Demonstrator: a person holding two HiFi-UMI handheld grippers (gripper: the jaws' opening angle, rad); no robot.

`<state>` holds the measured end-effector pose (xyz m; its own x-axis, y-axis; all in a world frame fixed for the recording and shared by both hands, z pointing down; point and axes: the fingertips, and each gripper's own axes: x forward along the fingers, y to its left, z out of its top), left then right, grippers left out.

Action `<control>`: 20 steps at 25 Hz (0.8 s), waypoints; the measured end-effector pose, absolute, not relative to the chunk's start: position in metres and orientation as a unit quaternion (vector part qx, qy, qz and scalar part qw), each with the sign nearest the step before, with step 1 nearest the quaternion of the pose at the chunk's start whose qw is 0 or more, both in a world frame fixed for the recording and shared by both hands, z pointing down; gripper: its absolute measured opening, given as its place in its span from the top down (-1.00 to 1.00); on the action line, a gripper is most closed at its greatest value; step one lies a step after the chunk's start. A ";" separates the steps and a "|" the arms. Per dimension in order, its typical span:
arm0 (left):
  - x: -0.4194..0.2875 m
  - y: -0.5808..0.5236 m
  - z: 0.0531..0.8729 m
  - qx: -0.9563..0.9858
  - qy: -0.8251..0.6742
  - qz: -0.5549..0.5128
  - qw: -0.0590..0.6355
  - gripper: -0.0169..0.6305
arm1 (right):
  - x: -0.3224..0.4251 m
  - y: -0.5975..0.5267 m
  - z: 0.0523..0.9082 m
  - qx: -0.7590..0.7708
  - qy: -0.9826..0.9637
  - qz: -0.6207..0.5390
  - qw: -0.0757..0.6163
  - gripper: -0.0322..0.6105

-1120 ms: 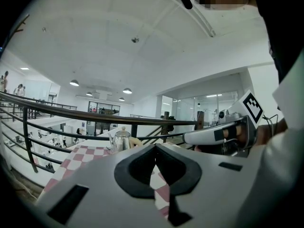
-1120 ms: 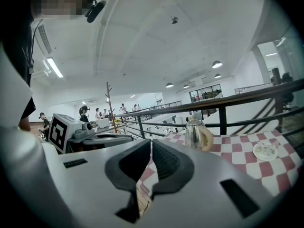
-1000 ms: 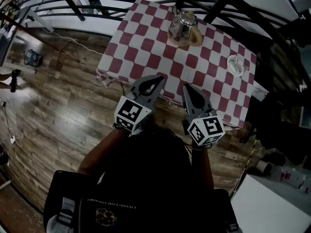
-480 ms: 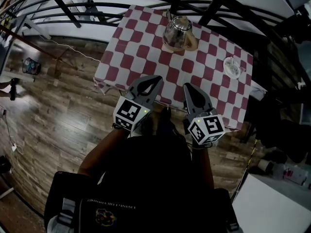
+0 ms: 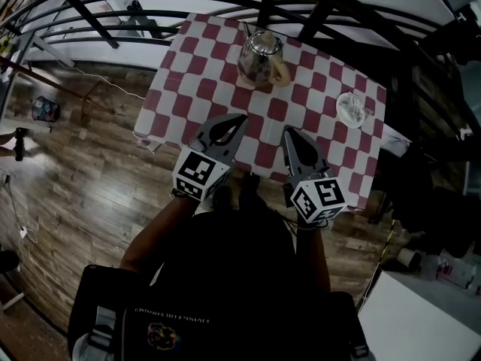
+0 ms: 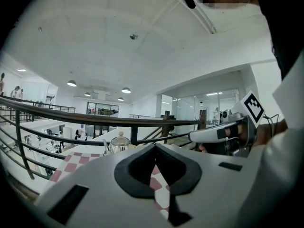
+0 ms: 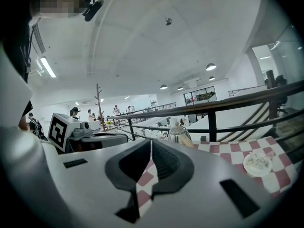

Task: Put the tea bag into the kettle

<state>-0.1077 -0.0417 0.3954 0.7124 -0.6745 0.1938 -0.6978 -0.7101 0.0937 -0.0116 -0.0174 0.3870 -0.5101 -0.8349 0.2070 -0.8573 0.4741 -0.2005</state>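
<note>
Both grippers are clenched tight with nothing in them, left gripper [image 5: 237, 120] and right gripper [image 5: 290, 135] side by side over the near edge of the red-checked table [image 5: 195, 89]. The kettle [image 5: 259, 57] sits near the far edge. The tea bag [image 5: 352, 110] looks to be on the small white plate [image 5: 340, 102] off right, well apart from it

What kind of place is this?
Likely an indoor mezzanine in a large hall or office: a dark railing beside the checkered table, wood-plank floor, people beyond the railing.
</note>
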 end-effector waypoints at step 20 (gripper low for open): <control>-0.022 -0.127 0.400 0.914 -0.388 0.097 0.063 0.93 | 0.094 -0.099 0.404 0.494 -0.856 0.150 0.029 0.84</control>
